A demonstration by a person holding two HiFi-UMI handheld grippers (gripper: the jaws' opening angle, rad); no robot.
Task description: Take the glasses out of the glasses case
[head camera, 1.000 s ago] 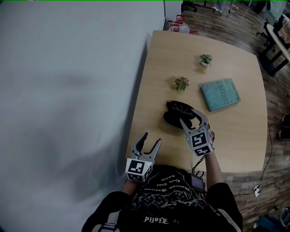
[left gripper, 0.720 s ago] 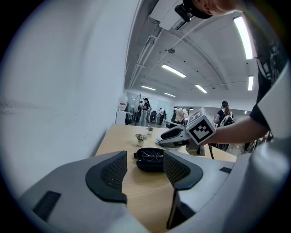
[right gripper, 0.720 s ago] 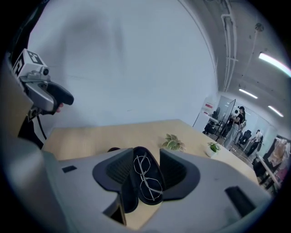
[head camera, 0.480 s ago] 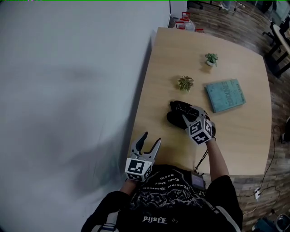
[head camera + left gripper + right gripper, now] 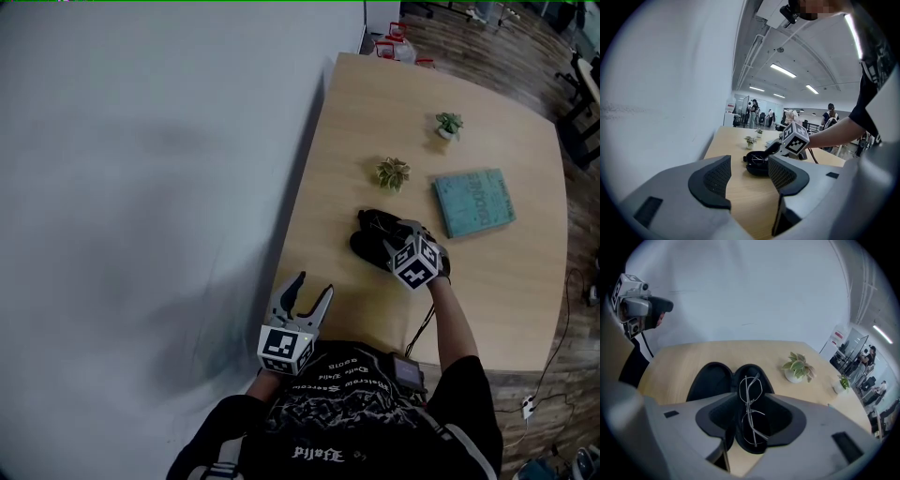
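A black glasses case (image 5: 372,240) lies open on the wooden table (image 5: 356,131), its lid (image 5: 710,378) flat to the left of its tray (image 5: 757,376). Thin wire-framed glasses (image 5: 749,405) lie folded in the tray. My right gripper (image 5: 392,236) points steeply down over the case. Its jaws straddle the glasses (image 5: 751,422), with gaps on both sides and no pad pressing on the frame. My left gripper (image 5: 314,287) hovers open and empty at the table's near edge, its pads (image 5: 717,178) apart. The left gripper view shows the case (image 5: 757,165) ahead.
Two small potted plants (image 5: 393,172) (image 5: 449,124) and a teal book (image 5: 473,201) sit beyond the case. A white wall (image 5: 141,187) runs along the table's left edge. Red-and-white items (image 5: 398,45) stand on the floor past the far end.
My right gripper has sunk onto the open case and tipped more steeply, so its jaws now flank the glasses. The left gripper has stayed where it was.
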